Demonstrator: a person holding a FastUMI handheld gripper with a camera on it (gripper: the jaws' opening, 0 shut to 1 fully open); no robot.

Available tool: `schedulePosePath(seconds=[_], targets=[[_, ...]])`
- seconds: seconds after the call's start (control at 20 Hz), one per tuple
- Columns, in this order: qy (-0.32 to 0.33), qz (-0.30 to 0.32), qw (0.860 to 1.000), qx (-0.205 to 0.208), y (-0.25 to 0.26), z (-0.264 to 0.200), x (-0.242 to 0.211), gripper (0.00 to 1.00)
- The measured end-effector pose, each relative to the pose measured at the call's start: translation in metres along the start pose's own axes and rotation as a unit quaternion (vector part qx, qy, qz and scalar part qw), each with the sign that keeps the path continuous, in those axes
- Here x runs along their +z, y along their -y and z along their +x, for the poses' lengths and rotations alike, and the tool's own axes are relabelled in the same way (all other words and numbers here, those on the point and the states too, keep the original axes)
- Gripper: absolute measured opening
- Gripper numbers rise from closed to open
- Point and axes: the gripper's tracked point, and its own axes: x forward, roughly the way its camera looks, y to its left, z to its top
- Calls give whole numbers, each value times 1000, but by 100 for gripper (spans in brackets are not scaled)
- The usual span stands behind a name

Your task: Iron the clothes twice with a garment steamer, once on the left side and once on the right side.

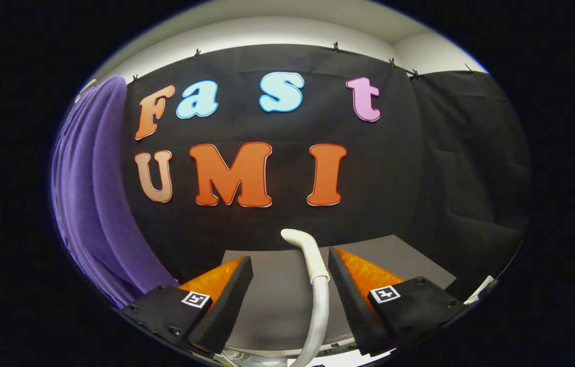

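A purple garment (94, 193) hangs in folds against the booth's black wall, well off to the left of my fingers and beyond them. The garment steamer's white curved neck (313, 260) rises between my fingers, close beside the right one, and runs down into a pale grey hose (320, 316). My gripper (290, 257) is open: the left finger stands well clear of the neck, and the right finger is next to it, contact unclear. The steamer's lower part is hidden below my fingers.
A grey tabletop (277, 295) lies under and just beyond the fingers, ending at the black cloth wall. A small white object (481, 288) shows at the table's right edge.
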Motion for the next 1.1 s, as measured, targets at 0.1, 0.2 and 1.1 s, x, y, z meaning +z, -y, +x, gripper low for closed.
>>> schedulePosePath(seconds=[0.1, 0.2, 1.1], targets=[[-22, -20, 1000, -10, 11, 29, -7, 99], [-47, -16, 999, -12, 17, 53, -16, 99], [-237, 40, 970, -34, 57, 131, -121, 99]])
